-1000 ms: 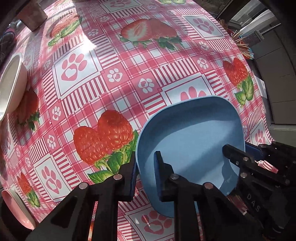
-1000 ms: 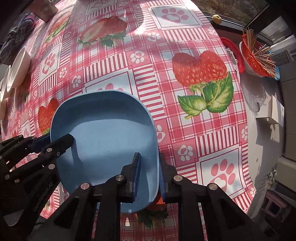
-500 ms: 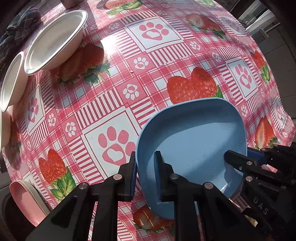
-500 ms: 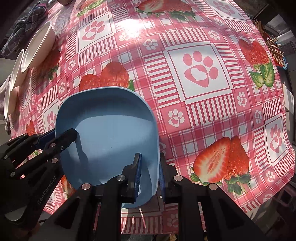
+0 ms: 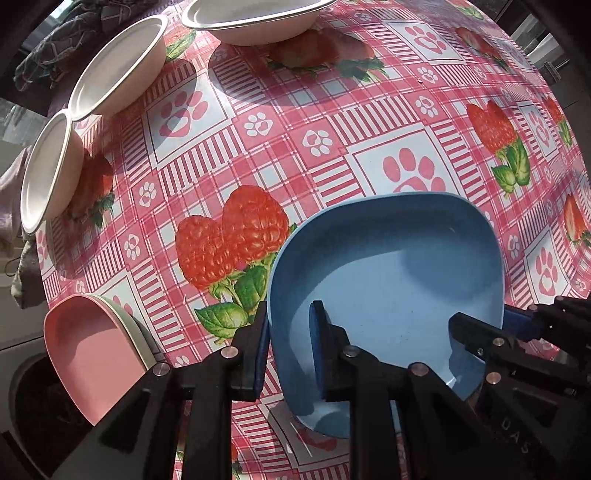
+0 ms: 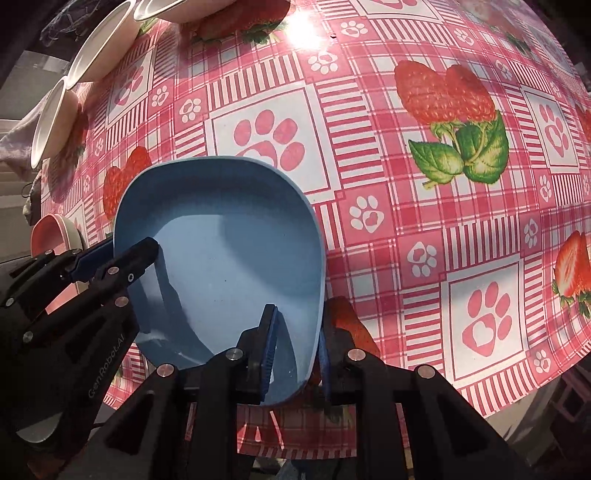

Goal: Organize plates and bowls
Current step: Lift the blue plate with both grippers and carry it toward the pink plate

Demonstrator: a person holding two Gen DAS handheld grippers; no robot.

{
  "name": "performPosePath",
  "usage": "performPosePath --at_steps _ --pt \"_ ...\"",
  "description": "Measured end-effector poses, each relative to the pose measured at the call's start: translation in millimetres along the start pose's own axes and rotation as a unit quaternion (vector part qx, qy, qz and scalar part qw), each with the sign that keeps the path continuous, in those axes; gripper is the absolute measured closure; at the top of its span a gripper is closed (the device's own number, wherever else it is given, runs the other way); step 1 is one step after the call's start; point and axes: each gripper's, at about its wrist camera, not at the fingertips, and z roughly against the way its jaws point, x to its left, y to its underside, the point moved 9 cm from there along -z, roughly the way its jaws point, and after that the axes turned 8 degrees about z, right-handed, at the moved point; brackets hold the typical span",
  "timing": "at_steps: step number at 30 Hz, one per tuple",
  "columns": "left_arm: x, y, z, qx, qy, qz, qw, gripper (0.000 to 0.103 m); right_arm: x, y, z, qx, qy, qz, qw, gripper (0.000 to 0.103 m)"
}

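A blue square plate (image 5: 388,273) is held above the strawberry tablecloth by both grippers. My left gripper (image 5: 290,347) is shut on its left rim, one finger inside and one outside. My right gripper (image 6: 295,343) is shut on the opposite rim; it also shows in the left wrist view (image 5: 480,328), and the left gripper shows in the right wrist view (image 6: 122,258). The plate (image 6: 221,258) is roughly level. A pink plate (image 5: 92,354) on a stack sits at the table's lower left edge, just left of the blue plate.
Three white bowls (image 5: 118,62) (image 5: 48,166) (image 5: 255,18) stand along the far left of the table. The pink stack shows in the right wrist view (image 6: 51,232). The table edge (image 6: 517,387) drops off at the lower right. Cloth lies beyond the bowls (image 5: 55,44).
Both grippers have carried the blue plate to the left across the table. The white bowls and the pink plate stack have come closer and into fuller view.
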Motion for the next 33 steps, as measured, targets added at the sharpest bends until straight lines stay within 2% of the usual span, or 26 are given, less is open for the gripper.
performPosePath --at_steps 2,5,9,15,18,26,30,33 --pt "-3.3 20.7 -2.8 -0.008 -0.003 -0.007 0.9999 0.081 -0.7 1.8 -2.3 0.0 -0.012 -0.01 1.0 0.082" --pt "-18.7 19.6 0.6 -0.008 0.002 -0.003 1.0 0.081 -6.2 -2.4 4.2 -0.001 -0.022 -0.022 1.0 0.082" --pt "-17.9 32.8 5.3 -0.005 0.008 0.005 0.9999 0.081 -4.2 -2.0 2.6 -0.005 -0.002 0.001 1.0 0.082" --pt "-6.9 10.9 3.3 -0.005 0.006 0.0 1.0 0.081 -4.1 -1.7 3.7 -0.002 -0.002 0.002 1.0 0.082" --pt "-18.4 -3.1 0.7 -0.005 0.002 -0.004 1.0 0.081 -6.0 -2.2 3.9 0.0 0.001 0.003 1.0 0.082" --pt "-32.6 -2.4 2.7 -0.007 -0.006 -0.02 0.9998 0.08 -8.7 -5.2 0.3 0.004 -0.002 -0.002 1.0 0.082" --pt "-37.7 -4.6 2.6 -0.003 -0.016 -0.035 0.9992 0.079 -2.4 -2.0 1.1 0.006 -0.006 0.0 1.0 0.073" --pt "-45.2 -7.0 2.6 -0.007 -0.031 -0.061 0.9976 0.079 2.0 -1.9 0.3 -0.004 0.014 0.005 1.0 0.073"
